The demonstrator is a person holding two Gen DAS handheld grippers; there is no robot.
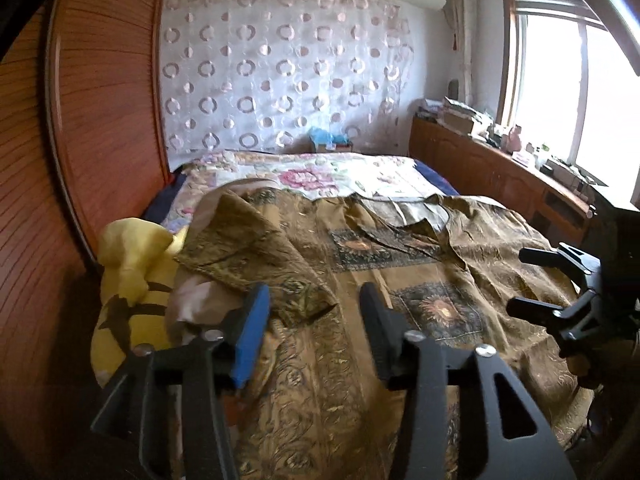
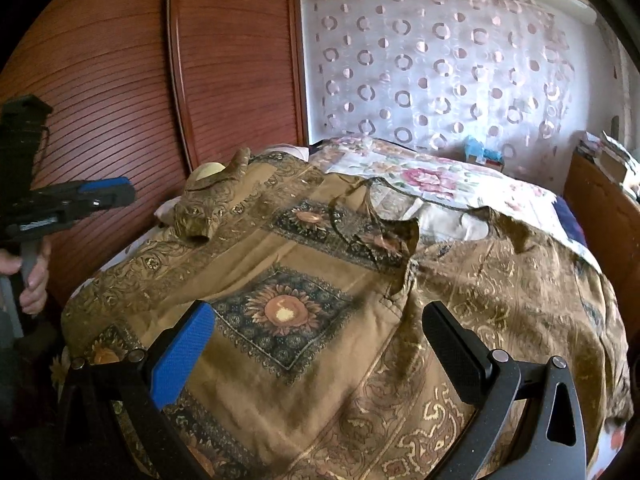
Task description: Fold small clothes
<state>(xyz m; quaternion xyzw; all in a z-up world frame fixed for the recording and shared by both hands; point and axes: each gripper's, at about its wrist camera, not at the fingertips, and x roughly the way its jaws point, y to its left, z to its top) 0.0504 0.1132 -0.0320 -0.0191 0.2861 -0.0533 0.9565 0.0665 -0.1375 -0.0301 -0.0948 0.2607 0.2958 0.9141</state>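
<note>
Shirt [image 1: 400, 280] spread collar-away across bed [image 1: 320, 172], folded sleeve [image 1: 256, 256] just ahead of my empty half-open left claw [image 1: 316, 320], nearer than my wide-open, empty right claw [image 2: 316, 356] at mid-body.

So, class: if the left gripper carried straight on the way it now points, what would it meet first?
Most likely the folded-over sleeve of the brown patterned shirt, lying just beyond the open left gripper. Depth is hard to judge through the fisheye, so it might touch the shirt body first.
</note>
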